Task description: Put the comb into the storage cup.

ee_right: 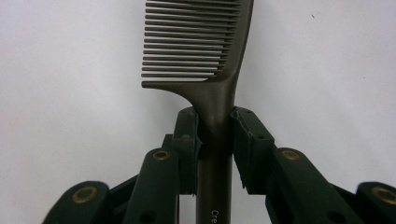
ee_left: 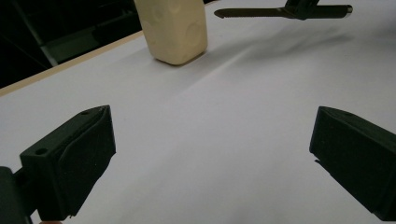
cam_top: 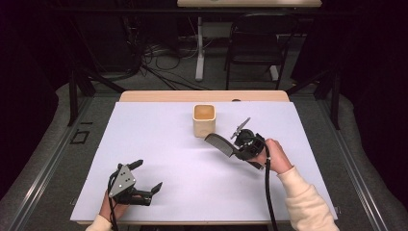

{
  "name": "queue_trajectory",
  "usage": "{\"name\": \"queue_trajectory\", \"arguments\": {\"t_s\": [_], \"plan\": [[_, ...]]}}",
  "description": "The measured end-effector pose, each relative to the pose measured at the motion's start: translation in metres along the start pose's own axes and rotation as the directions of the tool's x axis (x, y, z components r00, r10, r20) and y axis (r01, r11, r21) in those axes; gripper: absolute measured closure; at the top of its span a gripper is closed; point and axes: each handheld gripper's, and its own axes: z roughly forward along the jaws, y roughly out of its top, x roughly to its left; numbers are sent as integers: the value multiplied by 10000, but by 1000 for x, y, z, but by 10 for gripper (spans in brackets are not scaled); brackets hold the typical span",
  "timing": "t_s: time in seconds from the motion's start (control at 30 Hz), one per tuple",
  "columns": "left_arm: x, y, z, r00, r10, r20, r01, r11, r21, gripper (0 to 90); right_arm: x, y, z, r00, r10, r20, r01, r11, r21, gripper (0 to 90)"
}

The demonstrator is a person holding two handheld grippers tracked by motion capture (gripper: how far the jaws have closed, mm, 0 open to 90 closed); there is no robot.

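Note:
A dark comb (ee_right: 201,51) is clamped by its handle between the jaws of my right gripper (ee_right: 215,135), teeth pointing left in the right gripper view. From above, the comb (cam_top: 219,143) sticks out left of that right gripper (cam_top: 235,151), just below a cream square cup (cam_top: 204,120) standing upright on the white table. My left gripper (cam_top: 146,176) rests near the table's front left, jaws wide apart with nothing between them. In the left gripper view the cup (ee_left: 174,28) stands ahead and the comb (ee_left: 254,12) hangs level to its right above the table.
A white sheet (cam_top: 159,144) covers the tabletop, with a wooden edge (cam_top: 202,96) along the far side. A black folding chair (cam_top: 257,41) and a table leg with cables stand on the floor beyond. A black cable trails from the right gripper toward the front edge.

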Motion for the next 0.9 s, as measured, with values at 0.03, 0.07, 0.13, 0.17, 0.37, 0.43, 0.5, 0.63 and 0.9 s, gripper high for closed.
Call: {"name": "queue_trajectory", "arguments": {"t_s": [0.03, 0.07, 0.13, 0.17, 0.37, 0.43, 0.5, 0.63, 0.9], "plan": [[0, 0, 0, 10000, -1, 3, 1, 10000, -3, 3, 0, -1, -1, 10000, 18, 1, -18, 10000, -49, 719], [0, 0, 0, 10000, 11, 3, -11, 10000, 4, 3, 0, -1, -1, 10000, 21, -3, -21, 10000, -67, 719], [0, 0, 0, 10000, 25, -3, -25, 10000, 0, 3, 0, -4, -2, 10000, 43, 1, -43, 10000, -77, 719], [0, 0, 0, 10000, 21, -6, -21, 10000, -6, 3, 0, -4, -2, 10000, 43, 1, -43, 10000, -77, 719], [0, 0, 0, 10000, 1, -3, -1, 10000, 2, 2, 0, -6, -6, 10000, 79, -24, -80, 9995, -314, 719], [0, 0, 0, 10000, 25, -6, -25, 10000, -9, 3, 0, -8, -8, 9999, 91, -81, -95, 9988, -476, 719], [0, 0, 0, 10000, 2, -15, -2, 10000, -23, 3, 0, -9, -10, 9998, 139, -126, -146, 9984, -551, 719], [1, 0, -1, 10000, 21, 0, -21, 10000, -62, 2, 0, -10, -12, 9998, 193, -69, -197, 9978, -637, 719], [1, 0, -1, 10000, 12, -12, -12, 10000, -28, 2, -1, -14, -14, 9993, 296, -218, -314, 9956, -884, 719]]}}
